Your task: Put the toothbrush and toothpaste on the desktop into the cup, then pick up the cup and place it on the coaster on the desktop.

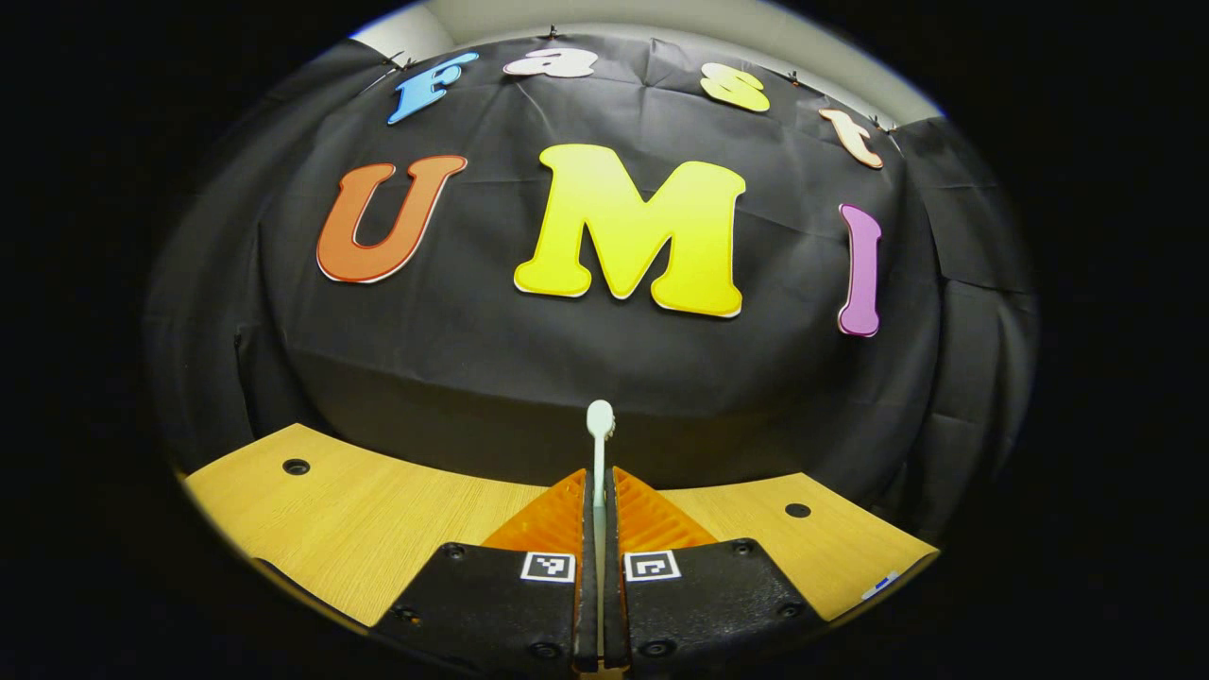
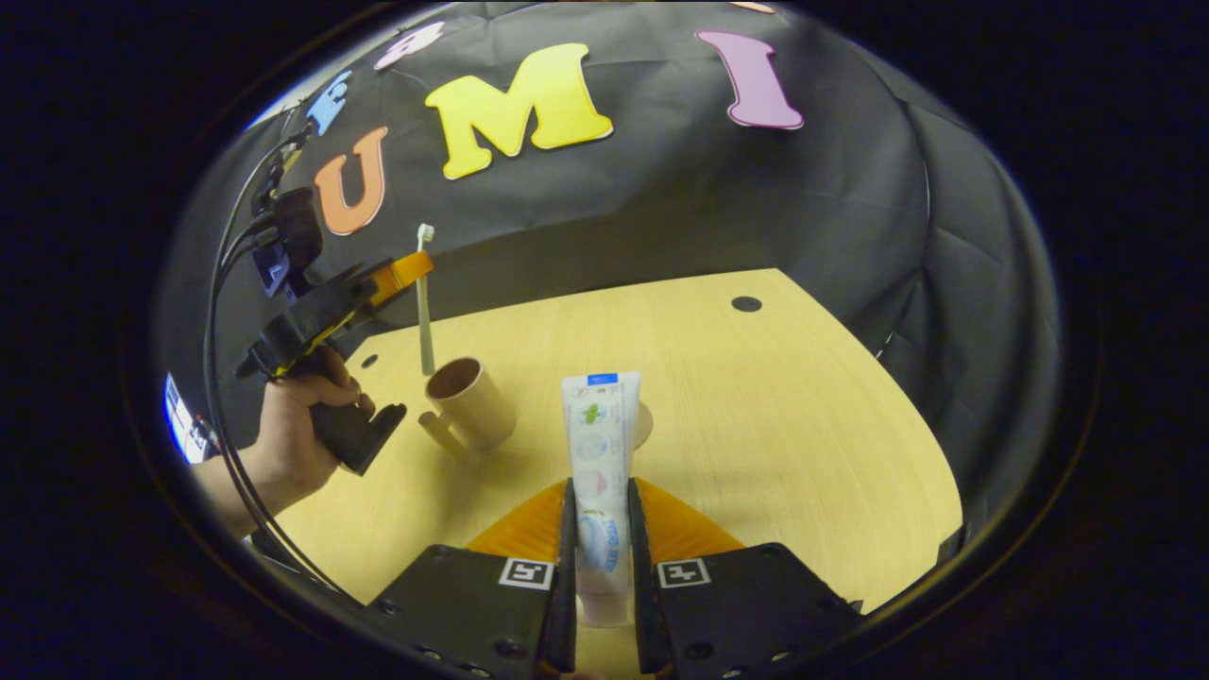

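Observation:
In the left gripper view my left gripper (image 1: pixel 600 480) is shut on a white toothbrush (image 1: pixel 600 420), whose head sticks up past the fingertips. The right gripper view shows that left gripper (image 2: pixel 416 267) at the far left, holding the toothbrush (image 2: pixel 424 312) upright with its lower end just above the rim of a tan cup (image 2: pixel 472 401) with a handle. My right gripper (image 2: pixel 602 491) is shut on a white toothpaste tube (image 2: pixel 601 425), held above the wooden desktop (image 2: pixel 774 416). A round coaster (image 2: pixel 644 425) lies right behind the tube, mostly hidden by it.
A person's hand (image 2: pixel 288 430) grips the left gripper's handle, with cables trailing up from it. The desktop (image 1: pixel 359 519) has small dark holes (image 2: pixel 746 304) near its far corners. Black cloth walls close in the back and the right side.

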A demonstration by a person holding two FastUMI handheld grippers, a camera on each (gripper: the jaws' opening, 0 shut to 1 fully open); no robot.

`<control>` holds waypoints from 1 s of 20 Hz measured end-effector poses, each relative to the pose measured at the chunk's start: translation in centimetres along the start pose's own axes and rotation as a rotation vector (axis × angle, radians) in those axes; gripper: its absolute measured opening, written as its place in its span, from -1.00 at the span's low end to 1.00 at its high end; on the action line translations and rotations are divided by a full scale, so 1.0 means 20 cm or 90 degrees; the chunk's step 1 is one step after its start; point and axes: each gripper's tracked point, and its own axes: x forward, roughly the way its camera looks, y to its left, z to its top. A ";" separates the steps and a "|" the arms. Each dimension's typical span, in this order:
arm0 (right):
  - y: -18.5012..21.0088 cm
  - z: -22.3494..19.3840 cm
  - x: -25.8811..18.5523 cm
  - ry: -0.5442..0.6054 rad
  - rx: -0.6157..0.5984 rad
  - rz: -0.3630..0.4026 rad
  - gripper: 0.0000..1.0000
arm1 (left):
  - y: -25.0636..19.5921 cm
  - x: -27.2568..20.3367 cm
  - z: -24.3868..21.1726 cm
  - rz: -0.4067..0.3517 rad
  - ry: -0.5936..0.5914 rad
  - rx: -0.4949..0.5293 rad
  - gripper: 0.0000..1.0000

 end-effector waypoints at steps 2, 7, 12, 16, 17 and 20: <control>0.00 0.01 0.02 0.001 0.000 -0.001 -0.51 | 0.01 0.00 -0.02 0.003 0.006 -0.004 -0.89; -0.01 0.00 0.04 0.005 -0.005 -0.003 -0.51 | 0.04 0.01 -0.12 0.018 0.034 -0.009 -0.87; 0.00 -0.02 0.05 0.011 -0.013 0.001 -0.50 | 0.04 -0.01 -0.19 0.008 0.045 -0.005 -0.81; 0.01 -0.03 0.05 0.012 -0.024 0.005 -0.51 | 0.05 -0.05 -0.24 0.019 0.064 -0.001 -0.14; 0.01 -0.02 0.05 0.011 -0.024 0.007 -0.51 | 0.05 -0.05 -0.23 0.025 0.061 0.001 0.19; 0.05 0.00 0.05 0.000 -0.034 0.019 -0.50 | 0.05 -0.10 -0.19 0.029 0.048 0.010 0.84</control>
